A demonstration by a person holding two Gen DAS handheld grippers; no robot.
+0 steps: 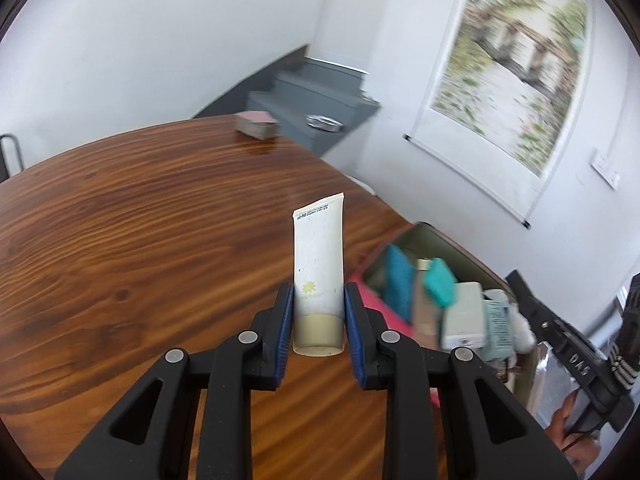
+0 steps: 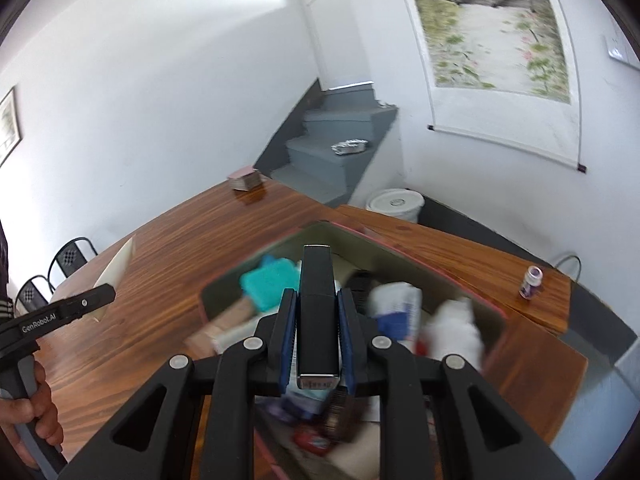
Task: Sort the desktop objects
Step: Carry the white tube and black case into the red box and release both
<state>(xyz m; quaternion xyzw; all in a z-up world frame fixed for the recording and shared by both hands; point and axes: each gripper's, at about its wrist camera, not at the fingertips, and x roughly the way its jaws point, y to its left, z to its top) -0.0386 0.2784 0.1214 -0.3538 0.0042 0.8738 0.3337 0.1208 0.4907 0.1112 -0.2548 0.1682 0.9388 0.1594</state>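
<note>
Left wrist view showed the left gripper (image 1: 318, 320) with its fingers clamped on a white tube (image 1: 319, 268), held over the desk (image 1: 140, 240) beside the storage box (image 1: 424, 232) at the right edge. Right wrist view showed the right gripper (image 2: 317, 328) gripping a black device (image 2: 317, 312) above that box. Both items seemed mid-carry; next, each needs lowering and releasing. Only the right view revealed a small bottle (image 2: 531, 282) near the desk's far right corner.

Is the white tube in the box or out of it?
Out. The left gripper is shut on the tube, holding it above bare table; the box lies off to the side.
</note>
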